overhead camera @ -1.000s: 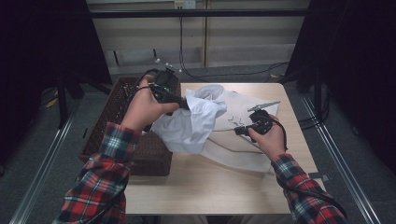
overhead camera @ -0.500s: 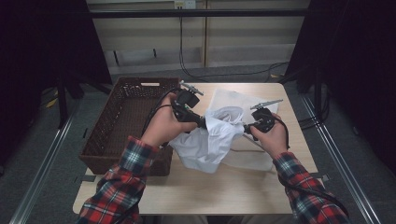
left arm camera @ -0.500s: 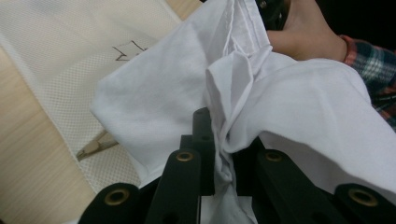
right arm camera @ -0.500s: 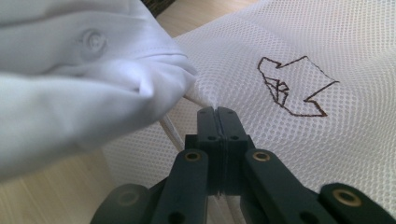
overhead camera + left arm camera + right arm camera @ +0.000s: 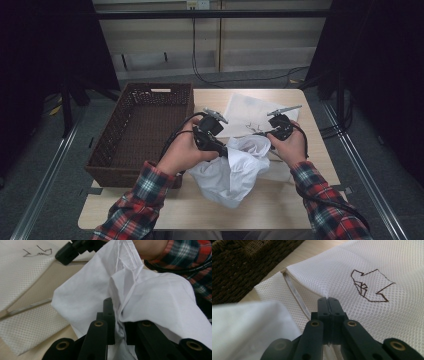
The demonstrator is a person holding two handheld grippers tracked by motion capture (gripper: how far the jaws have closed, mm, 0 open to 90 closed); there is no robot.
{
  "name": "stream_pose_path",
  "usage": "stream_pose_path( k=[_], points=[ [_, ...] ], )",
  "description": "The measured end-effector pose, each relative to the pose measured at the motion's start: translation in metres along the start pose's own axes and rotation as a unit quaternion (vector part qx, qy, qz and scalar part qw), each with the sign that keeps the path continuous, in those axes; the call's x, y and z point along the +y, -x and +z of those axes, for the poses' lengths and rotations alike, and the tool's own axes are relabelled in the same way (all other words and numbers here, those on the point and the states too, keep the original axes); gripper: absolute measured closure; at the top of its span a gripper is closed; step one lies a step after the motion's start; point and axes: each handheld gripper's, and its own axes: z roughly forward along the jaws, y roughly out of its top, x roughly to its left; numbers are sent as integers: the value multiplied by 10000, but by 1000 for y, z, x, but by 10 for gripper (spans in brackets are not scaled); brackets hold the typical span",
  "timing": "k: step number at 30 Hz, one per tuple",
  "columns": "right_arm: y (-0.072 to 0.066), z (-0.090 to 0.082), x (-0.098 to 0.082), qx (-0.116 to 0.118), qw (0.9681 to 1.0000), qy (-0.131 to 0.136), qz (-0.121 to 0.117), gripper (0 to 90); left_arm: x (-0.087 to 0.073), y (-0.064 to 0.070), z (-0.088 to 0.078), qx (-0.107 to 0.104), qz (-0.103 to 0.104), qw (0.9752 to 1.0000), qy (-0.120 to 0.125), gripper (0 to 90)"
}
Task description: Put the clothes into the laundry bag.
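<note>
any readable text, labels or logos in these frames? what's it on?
No readable words, numbers or brand names.
Only mark: a dark brown outline drawing, angular with no letters, on the white mesh bag.
White shirt: plain.
Wicker basket: no label visible.

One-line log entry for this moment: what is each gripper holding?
left gripper: shut on white shirt | right gripper: shut on mesh laundry bag | wicker basket: left of both

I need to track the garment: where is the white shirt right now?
In the high view the white shirt is bunched on the table's near middle, right of the brown basket, partly over the mesh bag, gripped by the left gripper.
</note>
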Motion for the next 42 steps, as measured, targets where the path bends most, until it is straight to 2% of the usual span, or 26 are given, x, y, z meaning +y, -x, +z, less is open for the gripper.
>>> stream_pose_path(
  k=[2,3,5,7,8,9,11,13,15,16,19,21,22,26,27,32,37,40,41,42],
  points=[
    [-2,0,2,57,10000,1,-1,899,-3,0,7,-29,-64,10000,3,838],
    [-3,0,3,46,10000,12,-27,899,-5,-1,9,-8,-16,10000,-76,839],
    [-6,1,4,70,10000,7,-34,899,-8,-2,17,19,-47,10000,-35,839],
    [-7,1,4,65,10000,-5,-56,899,-11,-5,24,139,-37,9998,-107,838],
    [-8,2,4,98,9999,-11,-43,899,-12,-6,27,77,-65,9999,-66,839],
    [-8,2,4,105,9999,-5,-55,899,-13,-7,31,137,-119,9998,-72,839],
    [-9,3,2,100,9999,7,-61,899,-15,-10,39,117,-168,9998,-15,838],
    [-9,3,1,111,9999,-20,-45,899,-16,-11,45,275,-138,9995,-9,838],
    [-8,3,0,140,9999,-9,-67,899,-16,-11,51,327,-203,9992,62,839],
    [-9,2,-1,148,9999,-2,-66,899,-16,-12,53,390,-138,9991,-30,839],
    [-10,-1,-1,203,9998,47,-60,899,-17,-13,62,401,-154,9991,-31,839],
    [-11,-3,0,233,9997,39,-74,899,-19,-14,66,519,-177,9985,3,839],
    [-11,-5,1,224,9997,74,-104,899,-19,-14,66,543,-151,9984,-33,839],
    [-13,-10,3,218,9996,79,-173,899,-21,-18,69,670,-330,9972,101,839],
    [-14,-12,4,210,9995,94,-202,900,-22,-18,70,770,-366,9963,79,840],
    [-18,-20,11,205,9994,141,-241,900,-26,-24,76,772,-453,9960,83,840],
    [-25,-26,17,253,9989,159,-364,900,-31,-32,78,927,-758,9927,151,840],
    [-28,-27,17,290,9985,116,-440,900,-31,-34,73,1090,-767,9909,197,841],
    [-28,-26,17,327,9984,119,-440,900,-30,-34,72,1143,-865,9892,310,841],
    [-29,-26,16,339,9984,112,-438,900,-30,-35,72,1146,-880,9890,317,841]
  ],
)
